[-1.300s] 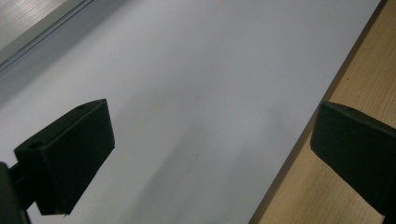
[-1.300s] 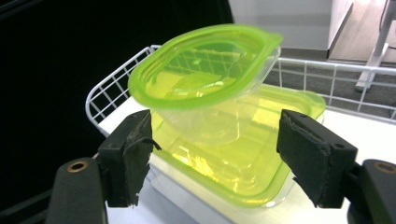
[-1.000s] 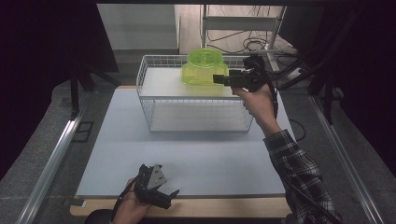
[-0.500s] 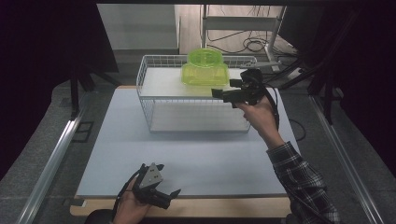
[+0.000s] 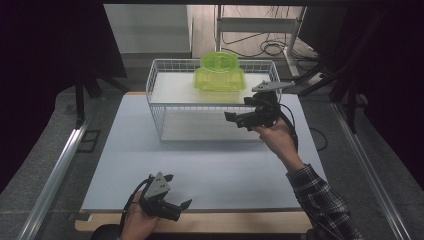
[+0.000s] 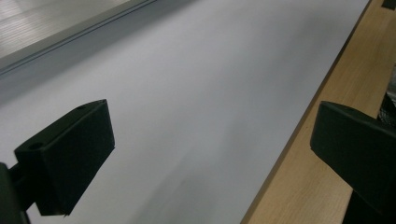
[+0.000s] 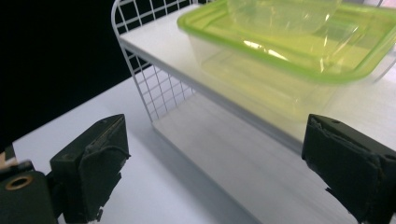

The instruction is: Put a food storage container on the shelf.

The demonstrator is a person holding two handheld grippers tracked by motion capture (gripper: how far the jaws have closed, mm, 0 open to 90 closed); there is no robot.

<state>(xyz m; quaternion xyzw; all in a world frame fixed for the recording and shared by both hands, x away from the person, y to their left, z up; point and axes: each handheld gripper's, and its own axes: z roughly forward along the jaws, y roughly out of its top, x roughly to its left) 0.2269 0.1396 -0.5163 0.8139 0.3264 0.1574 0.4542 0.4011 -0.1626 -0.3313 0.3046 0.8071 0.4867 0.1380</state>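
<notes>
A white wire rack (image 5: 165,107) stands at the back of the pale mat, with a shelf near its top. On that shelf sits a clear green container (image 5: 220,80), and a round green bowl (image 5: 220,62) rests on top of it. My right gripper (image 5: 236,110) hovers at the rack's front right and points left. Its jaws have just been opening and nothing is between them. In the right gripper view the container (image 7: 289,51) lies ahead, above the wide jaws (image 7: 219,172). My left gripper (image 5: 178,190) is open and empty near the table's front edge.
The pale mat (image 5: 215,165) covers most of the table, with a wooden edge (image 6: 327,84) along the front. Metal rails (image 5: 60,165) run down both sides. Cables and a stand (image 5: 260,30) lie on the floor behind the rack.
My right gripper has dropped from beside the green container to the rack's front right, lower and nearer, and its jaws stand wider. The left gripper has stayed in place.
</notes>
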